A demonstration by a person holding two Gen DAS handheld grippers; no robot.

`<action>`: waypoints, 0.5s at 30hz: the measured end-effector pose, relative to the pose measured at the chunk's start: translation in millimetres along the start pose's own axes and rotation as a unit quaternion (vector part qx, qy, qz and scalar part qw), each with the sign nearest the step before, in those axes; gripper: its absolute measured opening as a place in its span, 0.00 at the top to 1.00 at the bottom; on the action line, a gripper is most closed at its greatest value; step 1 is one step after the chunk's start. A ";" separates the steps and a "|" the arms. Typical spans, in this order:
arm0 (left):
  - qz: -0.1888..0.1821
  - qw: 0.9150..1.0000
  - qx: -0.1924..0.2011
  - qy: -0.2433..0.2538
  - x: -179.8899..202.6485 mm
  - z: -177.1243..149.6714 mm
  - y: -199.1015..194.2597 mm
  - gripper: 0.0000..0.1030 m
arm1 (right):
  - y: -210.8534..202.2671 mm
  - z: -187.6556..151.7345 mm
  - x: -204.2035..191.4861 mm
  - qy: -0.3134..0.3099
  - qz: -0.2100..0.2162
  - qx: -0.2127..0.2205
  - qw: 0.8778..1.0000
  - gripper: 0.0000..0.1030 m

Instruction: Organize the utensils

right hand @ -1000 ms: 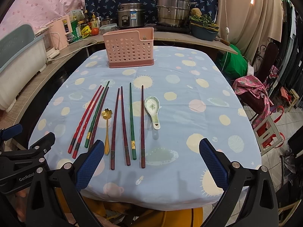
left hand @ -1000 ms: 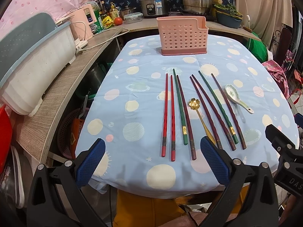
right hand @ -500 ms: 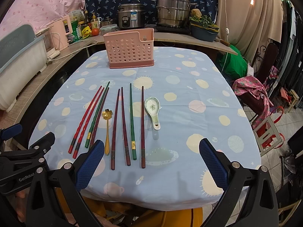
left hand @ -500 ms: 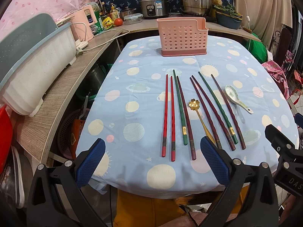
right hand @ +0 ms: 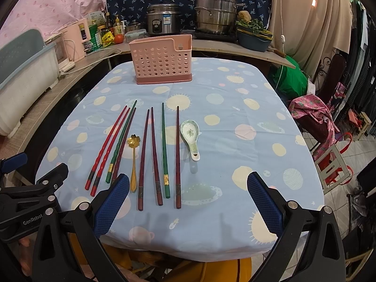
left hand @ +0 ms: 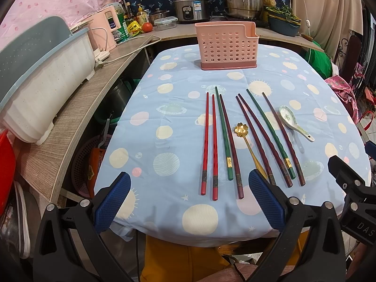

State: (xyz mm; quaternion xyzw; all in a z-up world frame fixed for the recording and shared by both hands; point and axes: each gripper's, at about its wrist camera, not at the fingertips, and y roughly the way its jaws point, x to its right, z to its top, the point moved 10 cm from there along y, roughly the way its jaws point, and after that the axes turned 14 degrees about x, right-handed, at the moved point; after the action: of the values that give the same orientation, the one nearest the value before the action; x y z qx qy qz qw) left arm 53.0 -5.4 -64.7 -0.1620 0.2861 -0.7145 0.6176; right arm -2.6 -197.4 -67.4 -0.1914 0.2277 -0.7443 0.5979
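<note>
Nothing moved; slender lacquered chopsticks [left hand: 209,141]

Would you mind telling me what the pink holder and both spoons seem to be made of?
Pink holder: likely matte moulded plastic, given its punched holes. Flower spoon: gold-coloured metal, judging by its shine. White spoon: probably glazed ceramic, glossy with a printed pattern.

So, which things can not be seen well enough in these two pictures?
- Inside of the pink holder: in both views its perforated front wall hides any dividers or contents.
- Gold spoon: left wrist view, the handle end goes behind the blue finger pad.
- Chopstick markings: too small to read.
</note>
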 end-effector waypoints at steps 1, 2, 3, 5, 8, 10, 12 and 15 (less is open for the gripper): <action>0.000 1.000 0.000 0.000 0.1 0.8 -0.2 0.07 | -0.6 0.6 0.1 0.000 0.000 0.000 1.000 0.06; 0.000 1.000 0.000 0.000 0.1 1.6 -0.4 0.07 | 0.0 0.1 -0.1 0.000 0.000 0.000 1.000 0.07; 0.001 1.000 0.000 -0.001 0.1 2.6 -0.6 0.07 | -0.3 0.5 0.1 0.000 0.000 0.001 1.000 0.07; 0.000 1.000 -0.001 0.000 -0.5 -1.8 0.8 0.07 | -0.2 0.3 0.1 0.000 0.000 0.000 1.000 0.07; 0.000 1.000 0.000 0.000 -0.6 -2.0 0.7 0.07 | 0.0 0.1 0.0 0.000 0.000 0.000 1.000 0.06; 0.000 1.000 0.000 0.000 -0.7 -1.9 0.7 0.07 | -0.3 0.5 0.0 0.000 0.000 0.000 1.000 0.07; 0.000 1.000 0.001 0.000 -1.7 -0.6 -0.3 0.07 | -0.4 0.6 -0.1 0.000 0.000 0.001 1.000 0.07; 0.000 1.000 0.001 -0.001 -2.4 -0.7 0.0 0.07 | -0.3 0.7 0.1 0.000 0.000 0.001 1.000 0.07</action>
State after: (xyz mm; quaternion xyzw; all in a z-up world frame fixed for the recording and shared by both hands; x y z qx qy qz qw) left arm 53.1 -2.9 -65.1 -0.1618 0.2850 -0.7145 0.6181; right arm -2.5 -197.5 -66.6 -0.1912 0.2267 -0.7446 0.5980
